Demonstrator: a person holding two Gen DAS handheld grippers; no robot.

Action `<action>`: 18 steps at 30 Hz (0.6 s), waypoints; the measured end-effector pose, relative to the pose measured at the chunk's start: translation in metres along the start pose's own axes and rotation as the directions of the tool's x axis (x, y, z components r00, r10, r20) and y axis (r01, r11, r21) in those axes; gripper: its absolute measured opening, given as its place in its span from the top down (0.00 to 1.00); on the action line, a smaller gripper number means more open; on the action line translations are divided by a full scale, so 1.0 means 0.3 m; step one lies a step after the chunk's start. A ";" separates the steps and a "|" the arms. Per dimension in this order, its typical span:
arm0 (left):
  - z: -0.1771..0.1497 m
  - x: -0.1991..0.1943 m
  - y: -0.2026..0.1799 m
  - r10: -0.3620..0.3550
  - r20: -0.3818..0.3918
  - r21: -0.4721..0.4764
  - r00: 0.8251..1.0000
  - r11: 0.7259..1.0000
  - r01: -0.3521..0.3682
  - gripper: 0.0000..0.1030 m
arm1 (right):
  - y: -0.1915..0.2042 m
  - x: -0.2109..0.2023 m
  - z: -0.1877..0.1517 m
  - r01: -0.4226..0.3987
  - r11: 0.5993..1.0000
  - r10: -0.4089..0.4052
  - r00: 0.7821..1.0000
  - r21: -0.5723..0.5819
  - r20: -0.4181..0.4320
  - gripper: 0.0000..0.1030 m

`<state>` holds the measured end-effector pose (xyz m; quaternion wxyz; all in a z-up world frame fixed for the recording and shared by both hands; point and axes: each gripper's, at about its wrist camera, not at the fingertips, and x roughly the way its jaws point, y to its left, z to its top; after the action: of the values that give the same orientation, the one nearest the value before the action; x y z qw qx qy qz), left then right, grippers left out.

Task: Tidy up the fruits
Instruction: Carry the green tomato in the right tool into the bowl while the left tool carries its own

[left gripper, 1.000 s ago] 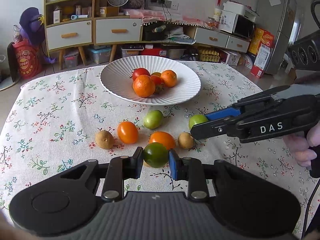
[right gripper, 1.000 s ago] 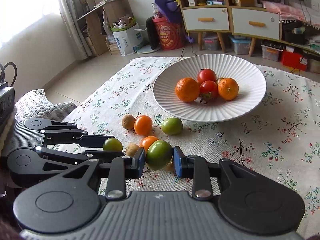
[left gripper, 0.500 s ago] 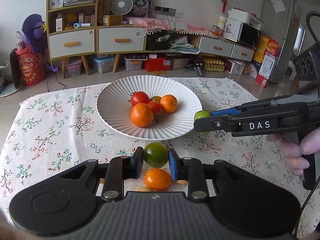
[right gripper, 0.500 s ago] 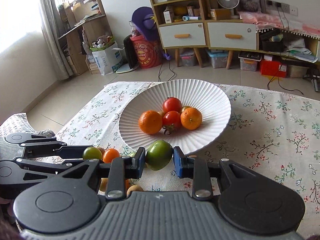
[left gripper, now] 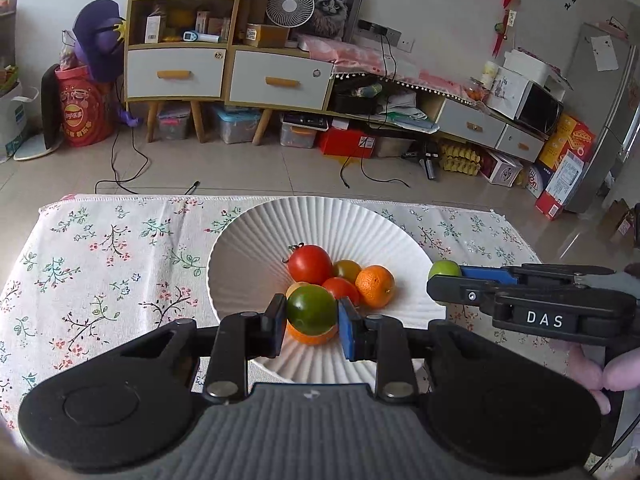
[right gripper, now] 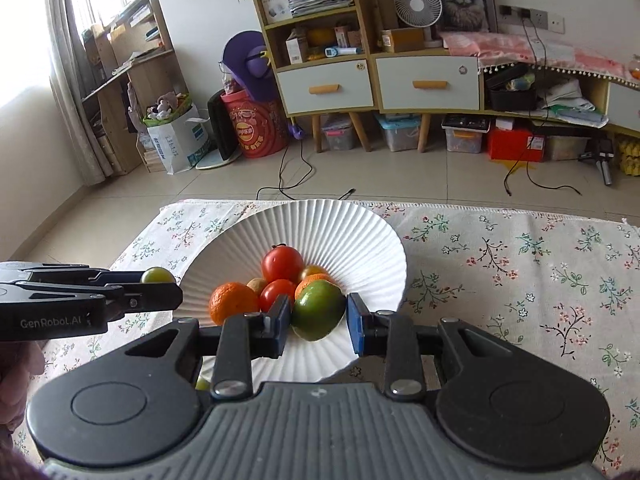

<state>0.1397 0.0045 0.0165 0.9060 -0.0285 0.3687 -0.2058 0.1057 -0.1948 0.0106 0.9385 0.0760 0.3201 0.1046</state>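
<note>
A white ribbed bowl (left gripper: pixel 320 220) on the floral tablecloth holds a red tomato (left gripper: pixel 310 264), an orange (left gripper: pixel 375 286) and a few more fruits. My left gripper (left gripper: pixel 311 322) is shut on a dark green tomato (left gripper: pixel 311 309) above the bowl's near side. My right gripper (right gripper: pixel 318 322) is shut on a lighter green tomato (right gripper: pixel 318 310), also over the bowl (right gripper: pixel 340 216), close to the red tomato (right gripper: pixel 282 264) and the orange (right gripper: pixel 234 304). Each gripper shows in the other's view: the right gripper (left gripper: pixel 440 280) at the bowl's right rim, the left gripper (right gripper: pixel 168 288) at its left rim.
The floral tablecloth (right gripper: pixel 520 272) spreads on both sides of the bowl, and its far edge ends just behind the bowl. A green fruit (right gripper: pixel 202 384) peeks out under my right gripper's body. Cabinets and clutter stand across the tiled floor.
Both grippers have carried their green tomatoes forward from the loose fruits on the cloth to above the bowl. The loose fruits have slipped out of sight beneath the grippers.
</note>
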 end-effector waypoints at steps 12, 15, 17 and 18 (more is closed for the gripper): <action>0.057 0.127 0.076 -0.037 -0.065 -0.138 0.997 0.990 0.027 0.78 | -0.037 0.170 0.055 -0.021 0.997 0.023 0.999 0.067 -0.025 0.74; 0.060 0.144 0.075 -0.035 -0.073 -0.133 0.997 0.991 0.025 0.78 | -0.041 0.187 0.068 -0.016 0.996 0.018 1.000 0.091 -0.025 0.74; 0.064 0.154 0.075 -0.032 -0.078 -0.130 0.996 0.991 0.021 0.78 | -0.040 0.203 0.071 -0.008 0.994 0.011 1.000 0.105 -0.029 0.74; 0.065 0.156 0.075 -0.032 -0.080 -0.128 0.996 0.992 0.021 0.78 | -0.040 0.211 0.074 -0.006 0.994 0.010 1.000 0.111 -0.029 0.74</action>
<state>0.1911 0.0046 -0.0047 0.8837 -0.0826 0.4174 -0.1949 0.1700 -0.1927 -0.0116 0.9275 0.1277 0.3392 0.0916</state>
